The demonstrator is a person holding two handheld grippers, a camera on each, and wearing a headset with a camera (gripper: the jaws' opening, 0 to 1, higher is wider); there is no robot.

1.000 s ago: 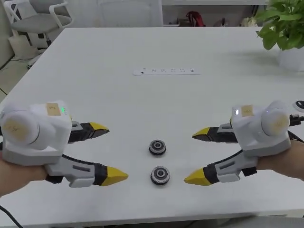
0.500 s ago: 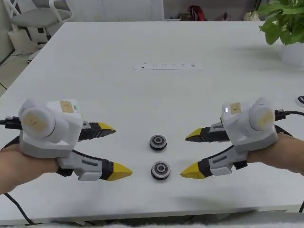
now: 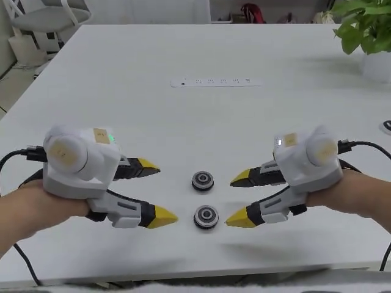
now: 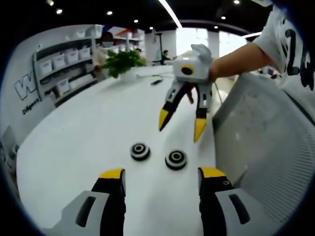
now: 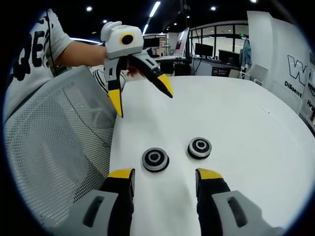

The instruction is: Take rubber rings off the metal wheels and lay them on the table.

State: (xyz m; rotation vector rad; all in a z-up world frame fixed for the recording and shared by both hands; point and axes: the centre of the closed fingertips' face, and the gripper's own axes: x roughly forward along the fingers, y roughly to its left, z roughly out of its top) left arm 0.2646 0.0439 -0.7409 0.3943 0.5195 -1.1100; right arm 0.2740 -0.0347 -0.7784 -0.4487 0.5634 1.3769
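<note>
- White surface [image 3: 183,122] stretches wide beneath both tools in a bright office room.
- The left gripper [image 3: 160,190] hovers just above it. Its yellow-tipped jaws are spread wide with nothing between them.
- The right gripper [image 3: 236,199] points back at it, tips toward tips. Its jaws are equally wide apart and hold nothing.
- Two metal wheels lie flat in the gap between the grippers, and no jaw tip touches either one.
- The near wheel [image 3: 206,217] sits between the two jaw tips closest to the person, closer to the right gripper's tip than to the left's.
- The far wheel [image 3: 203,180] lies just beyond it, near but not touching, between the two farther jaw tips.
- A dark rubber ring [image 5: 144,160] circles each wheel's rim, so neither ring has been taken off.
- Well ahead of both grippers, a white power strip [image 3: 211,82] lies on the surface.
- Far out past the right gripper stands a potted plant [image 3: 366,27].
</note>
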